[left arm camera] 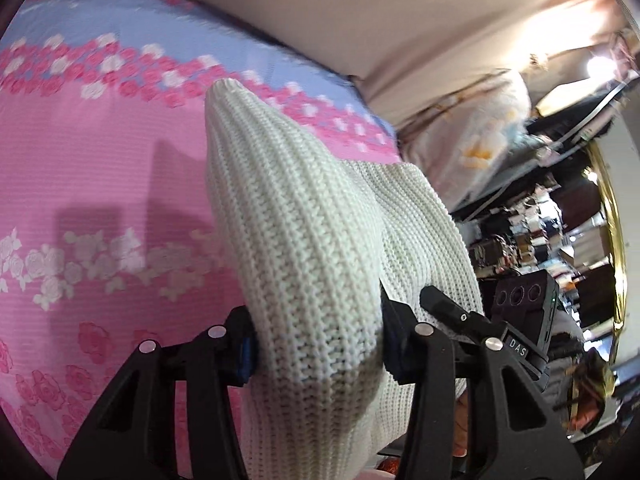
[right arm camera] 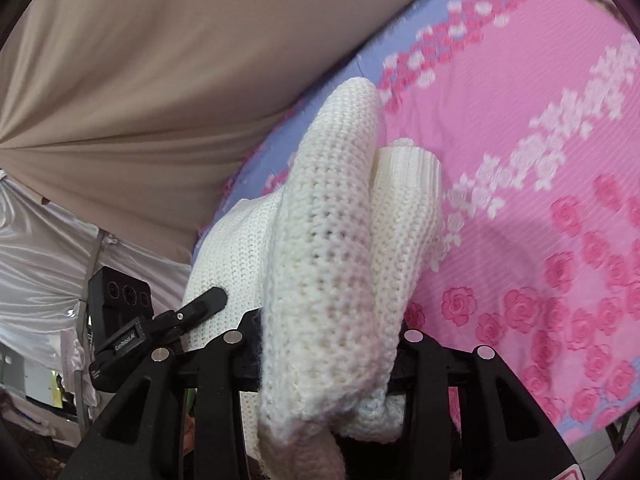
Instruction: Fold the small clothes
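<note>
Left claw (left arm camera: 316,344) is pinching the white knit sweater (left arm camera: 304,240), a thick ribbed fold bulging up between its 2 black fingers and rising toward the middle of the frame. The fold's rounded top edge sits just below the band of pink and white flowers on the bedspread (left arm camera: 100,168). Open pink cloth fills the whole left half of this view, crossed by a couple of soft shadows. To the right, the bedspread's edge drops away to a cluttered room, with the other claw's black body close beside the knit at lower right.

Over on the right wrist view, the right claw (right arm camera: 324,344) is clamped on the same sweater (right arm camera: 328,248), gathered in a fat roll between the fingers, a ribbed cuff (right arm camera: 408,164) poking up just right of it. Bedspread (right arm camera: 540,200) spreads open across the right side; its blue border runs diagonally at upper middle, against a beige draped fabric (right arm camera: 160,80) filling the upper left.
</note>
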### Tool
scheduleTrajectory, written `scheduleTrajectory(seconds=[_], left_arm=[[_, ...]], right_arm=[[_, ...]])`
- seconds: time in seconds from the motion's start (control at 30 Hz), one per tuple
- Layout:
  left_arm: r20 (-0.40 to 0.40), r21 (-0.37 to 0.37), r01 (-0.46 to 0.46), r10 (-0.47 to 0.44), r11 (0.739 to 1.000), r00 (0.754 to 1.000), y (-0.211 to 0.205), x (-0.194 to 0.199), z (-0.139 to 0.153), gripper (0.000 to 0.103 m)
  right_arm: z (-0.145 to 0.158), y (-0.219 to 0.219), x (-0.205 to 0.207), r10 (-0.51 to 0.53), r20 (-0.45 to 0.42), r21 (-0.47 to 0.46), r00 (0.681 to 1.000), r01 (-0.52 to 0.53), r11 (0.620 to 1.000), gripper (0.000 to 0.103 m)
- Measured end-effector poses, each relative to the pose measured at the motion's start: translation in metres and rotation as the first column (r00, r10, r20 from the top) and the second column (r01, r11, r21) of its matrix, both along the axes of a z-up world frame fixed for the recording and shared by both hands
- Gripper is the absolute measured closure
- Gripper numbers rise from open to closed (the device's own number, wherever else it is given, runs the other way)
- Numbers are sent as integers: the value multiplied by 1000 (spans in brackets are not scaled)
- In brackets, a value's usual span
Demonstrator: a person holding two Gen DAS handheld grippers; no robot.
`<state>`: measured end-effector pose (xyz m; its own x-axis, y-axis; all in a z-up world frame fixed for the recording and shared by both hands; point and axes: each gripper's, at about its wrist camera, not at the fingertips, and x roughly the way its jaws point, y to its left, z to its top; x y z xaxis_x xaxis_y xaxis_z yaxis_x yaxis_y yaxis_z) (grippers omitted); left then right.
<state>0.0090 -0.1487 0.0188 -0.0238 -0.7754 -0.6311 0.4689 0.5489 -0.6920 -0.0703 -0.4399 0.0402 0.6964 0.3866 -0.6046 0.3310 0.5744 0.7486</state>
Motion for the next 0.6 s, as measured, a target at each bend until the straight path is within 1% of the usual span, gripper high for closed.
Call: scheduleTrajectory(seconds=[0.07, 0.13, 0.23, 0.27, 0.33, 0.37, 0.43, 0.47, 0.6], left_arm=[[39, -28, 27, -26, 999, 999, -6, -5, 22, 57], [97, -60, 53, -47, 997, 994, -11, -8, 52, 57], [204, -106, 90, -67, 990, 977, -12, -12, 98, 57], [249, -118, 102, -70, 988, 966, -11, -14, 117, 57], [316, -133, 114, -66, 985, 946, -7, -17, 143, 56], [365, -139, 118, -60, 983, 929, -3, -19, 160, 56], [433, -143, 117, -44, 983, 900, 4, -20, 183, 56], [469, -148, 112, -30, 983, 883, 10, -20, 197, 56], [559, -174, 84, 28, 981, 829, 36, -12, 232, 55]], right_arm=[[24, -6, -12, -23, 44, -28, 999, 24, 999, 66], [51, -11, -22, -45, 98, -59, 994, 51, 997, 66], [89, -13, -31, -62, 186, -96, 981, 81, 992, 66], [105, -13, -33, -62, 221, -115, 973, 89, 989, 66], [133, -11, -35, -58, 281, -149, 958, 104, 983, 66], [146, -8, -33, -52, 308, -171, 950, 109, 979, 66], [168, -1, -28, -36, 351, -203, 936, 114, 972, 66], [184, 6, -27, -23, 377, -221, 926, 113, 969, 66], [221, 21, -6, 25, 455, -246, 890, 98, 964, 65]])
